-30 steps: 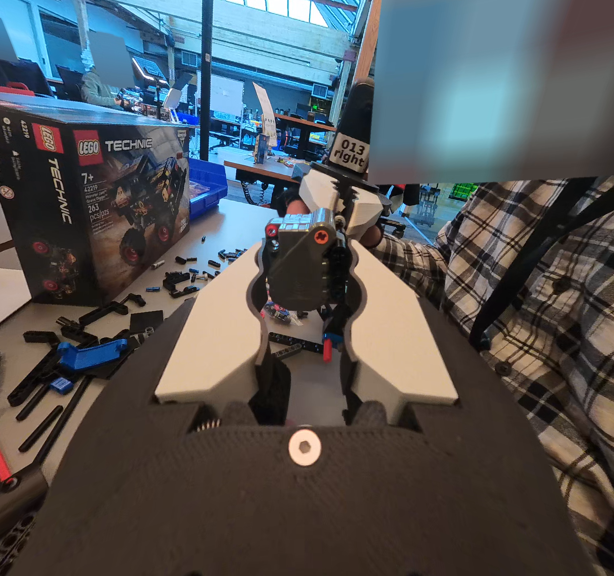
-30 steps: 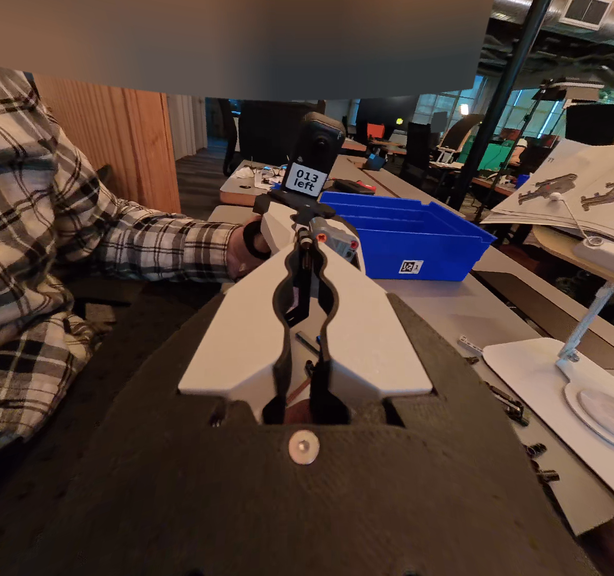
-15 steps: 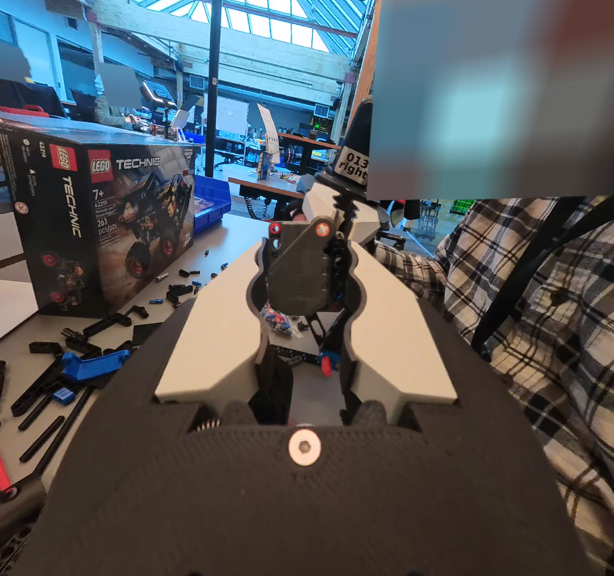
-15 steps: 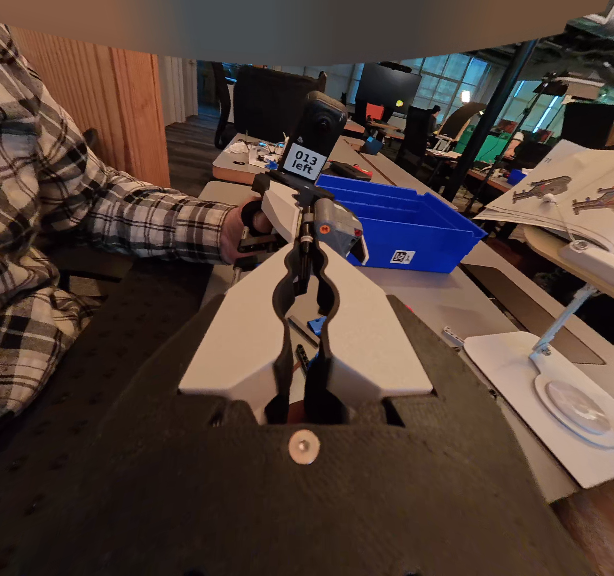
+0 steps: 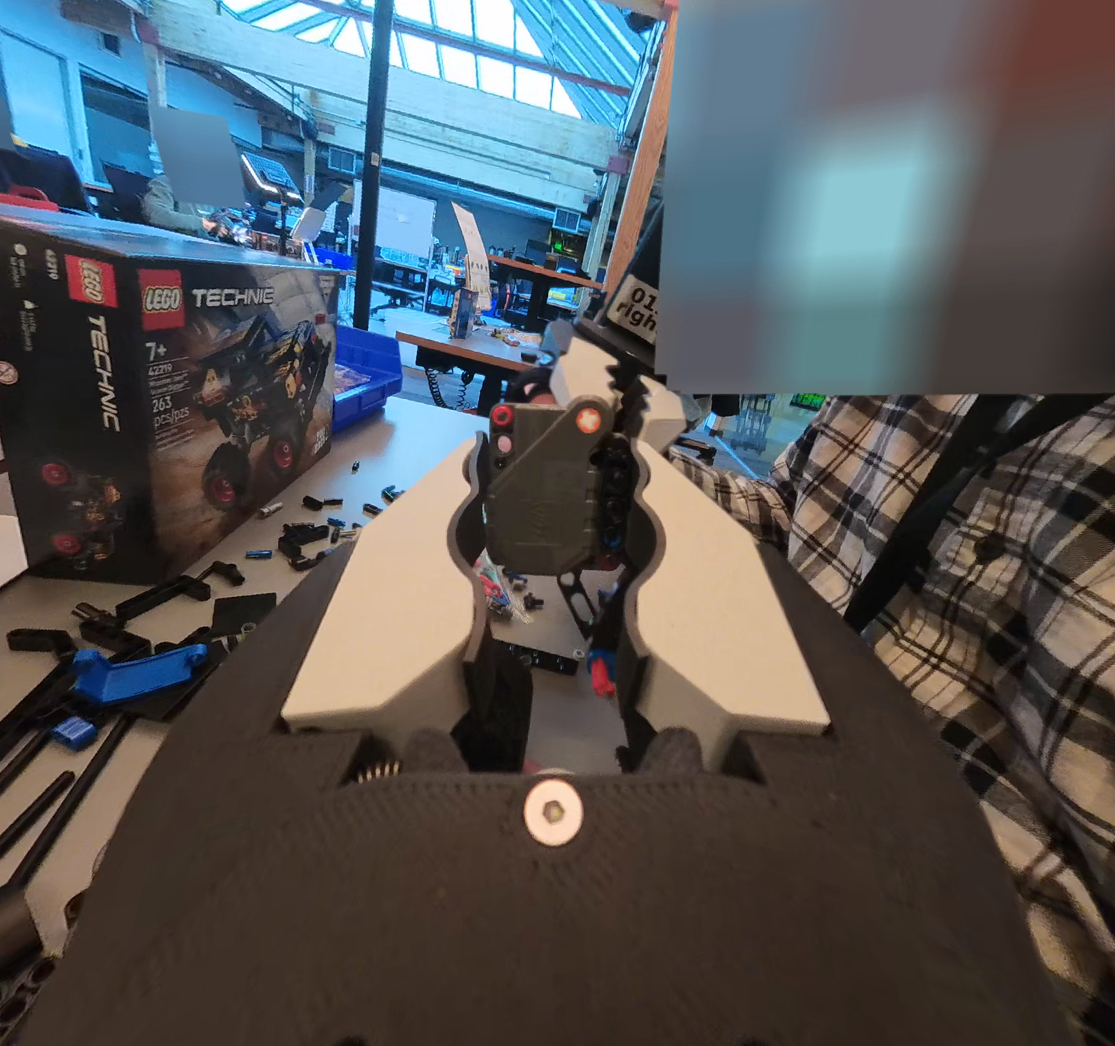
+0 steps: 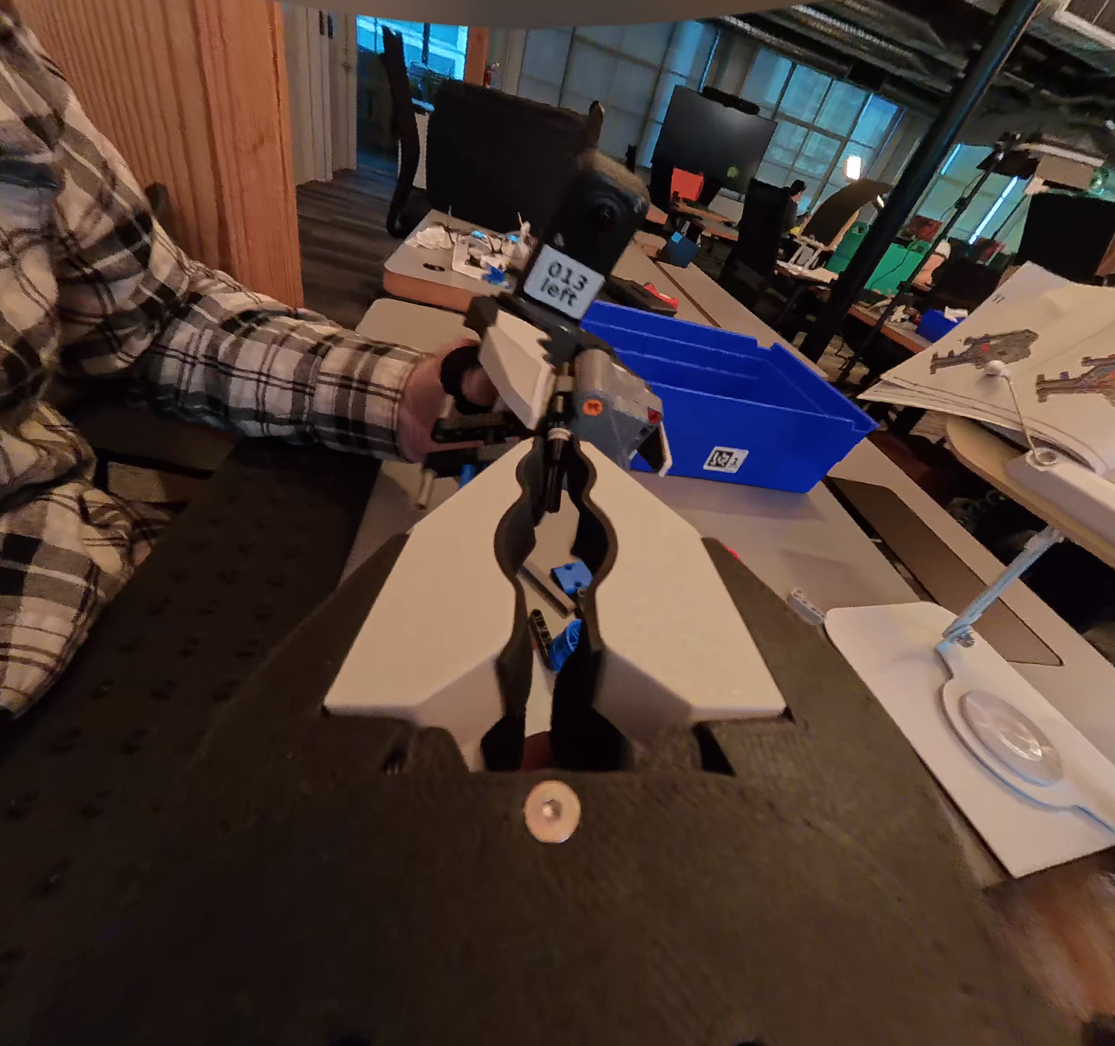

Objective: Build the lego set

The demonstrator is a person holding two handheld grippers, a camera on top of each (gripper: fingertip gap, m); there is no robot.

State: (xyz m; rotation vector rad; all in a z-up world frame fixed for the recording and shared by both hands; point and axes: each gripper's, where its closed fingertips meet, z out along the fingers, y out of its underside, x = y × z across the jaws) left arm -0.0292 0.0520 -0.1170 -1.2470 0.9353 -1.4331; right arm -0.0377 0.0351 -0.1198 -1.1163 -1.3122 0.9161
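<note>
Tools meet above the counter (image 5: 386, 450): left tool (image 5: 552, 474) clamps the grey assembly (image 5: 546, 504); right tool (image 6: 554, 468) pinches a black axle (image 6: 554, 462) beside that assembly, near the box (image 5: 151, 401).

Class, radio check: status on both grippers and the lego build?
Left gripper shut on grey assembly. Right gripper shut on its black axle. Nothing in the way.

Not much room up front: the two tongs meet nose to nose over the bench (image 5: 416, 444), the grey lego assembly (image 5: 546, 504) filling the gap of the left tongs (image 5: 552, 474). To the left, the lego box (image 5: 157, 407) walls things off, with loose black pieces (image 5: 301, 540) littering the strip beside it. On the right tongs' (image 6: 555, 474) side, the blue bin (image 6: 742, 407) blocks ahead, the white stand base (image 6: 941, 709) and open instruction booklet (image 6: 1019, 377) crowd the right; bare bench lies between.
</note>
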